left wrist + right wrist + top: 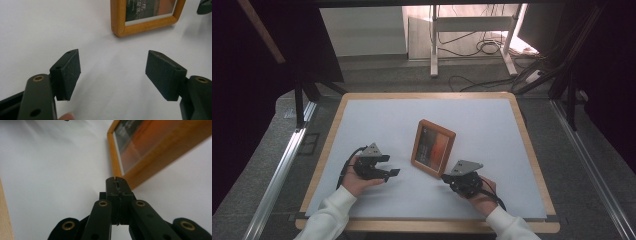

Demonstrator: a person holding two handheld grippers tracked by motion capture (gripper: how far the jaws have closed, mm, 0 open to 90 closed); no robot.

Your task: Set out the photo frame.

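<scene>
Wooden picture frame (433, 148): lies flat, glass face up, near the middle of the bench (377, 120), on its white top sheet. It sits slightly skewed to the bench edges. The print under the glass shows an orange-red field with a dark band carrying pale lettering, too small to read. In the left tool's view the frame (147, 17) lies ahead of the pads; in the right tool's view the frame (160, 147) runs diagonally across the upper right.

Right tool (446, 176): held in the person's right hand (482, 196) at the frame's near right corner. Its jaws are pressed together with nothing between them, as the right tool's own view (116, 179) confirms. The tip lies just beside the frame's corner; contact cannot be confirmed.

Left tool (390, 165): held in the person's left hand (358, 181), left of the frame and apart from it. Jaws stand wide apart, with bare white sheet between the pads (71, 72); nothing gripped.

Both forearms wear white sleeves (329, 215). A wooden border edges the bench.
</scene>
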